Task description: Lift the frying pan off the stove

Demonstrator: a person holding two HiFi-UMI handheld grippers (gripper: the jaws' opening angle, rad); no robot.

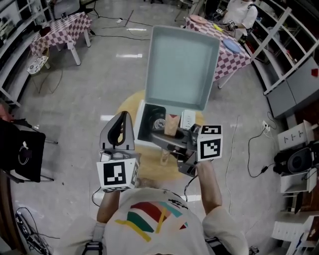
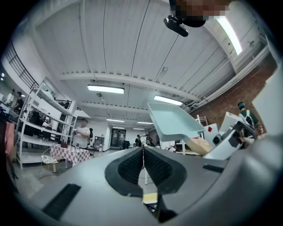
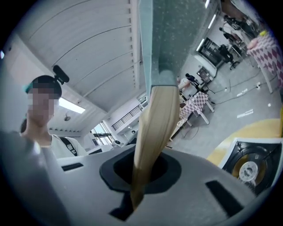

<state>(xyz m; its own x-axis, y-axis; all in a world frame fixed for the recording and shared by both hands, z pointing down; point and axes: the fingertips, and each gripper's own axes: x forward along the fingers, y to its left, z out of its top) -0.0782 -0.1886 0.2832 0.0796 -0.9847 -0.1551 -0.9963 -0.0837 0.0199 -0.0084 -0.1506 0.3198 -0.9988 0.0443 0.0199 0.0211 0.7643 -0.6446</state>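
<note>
The frying pan (image 1: 182,67) is square and pale teal, and it hangs in the air above the white stove (image 1: 145,130), clear of the burner. Its light wooden handle (image 1: 172,124) runs down into my right gripper (image 1: 167,138), which is shut on it. In the right gripper view the handle (image 3: 154,132) stands between the dark pads, the pan (image 3: 172,39) rises above, and the stove (image 3: 250,165) lies far below at the right. My left gripper (image 1: 121,117) is raised left of the stove, shut and empty. Its pads (image 2: 132,167) meet, with the pan (image 2: 174,121) to its right.
The stove sits on a round yellow table (image 1: 128,107). Checkered tables stand at the back left (image 1: 62,30) and back right (image 1: 234,55), where a person (image 1: 241,15) sits. Metal shelving (image 1: 294,55) lines the right side. Cables (image 1: 256,149) trail over the floor.
</note>
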